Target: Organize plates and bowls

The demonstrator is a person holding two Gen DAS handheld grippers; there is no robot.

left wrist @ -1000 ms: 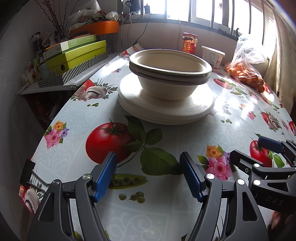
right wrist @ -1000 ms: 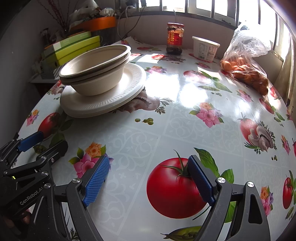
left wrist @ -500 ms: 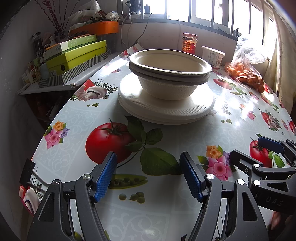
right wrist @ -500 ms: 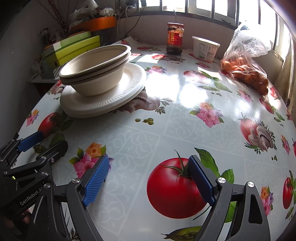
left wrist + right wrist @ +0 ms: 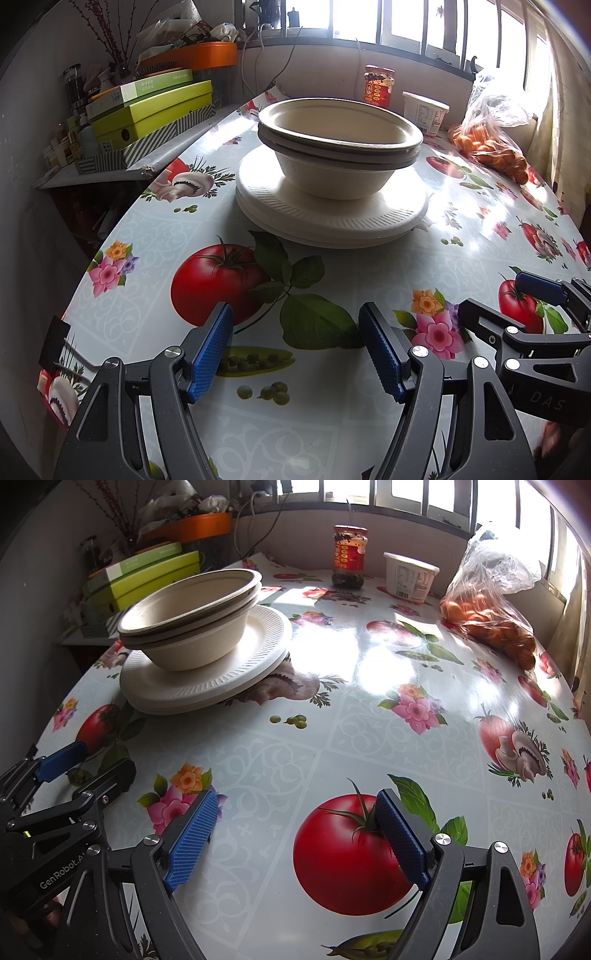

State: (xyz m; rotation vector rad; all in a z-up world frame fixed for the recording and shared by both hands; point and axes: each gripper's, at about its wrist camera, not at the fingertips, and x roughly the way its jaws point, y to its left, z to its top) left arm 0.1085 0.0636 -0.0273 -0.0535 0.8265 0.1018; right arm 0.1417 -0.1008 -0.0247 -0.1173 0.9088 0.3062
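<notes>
Nested beige paper bowls (image 5: pixel 340 147) (image 5: pixel 192 616) sit on a stack of white paper plates (image 5: pixel 332 221) (image 5: pixel 207 686) at the far side of the table. My left gripper (image 5: pixel 295 350) hovers open over the tablecloth, well short of the stack, nothing between its blue pads. My right gripper (image 5: pixel 293 843) is open too, above a printed tomato, with the stack far off to its upper left. Each gripper shows at the edge of the other's view: the right gripper (image 5: pixel 532 317) and the left gripper (image 5: pixel 66 771).
The table wears a glossy tablecloth (image 5: pixel 369 709) printed with tomatoes and flowers. At the back stand a red jar (image 5: pixel 349 555), a white tub (image 5: pixel 410 576) and a bag of oranges (image 5: pixel 491 616). Stacked boxes (image 5: pixel 151 110) lie on a shelf at the left.
</notes>
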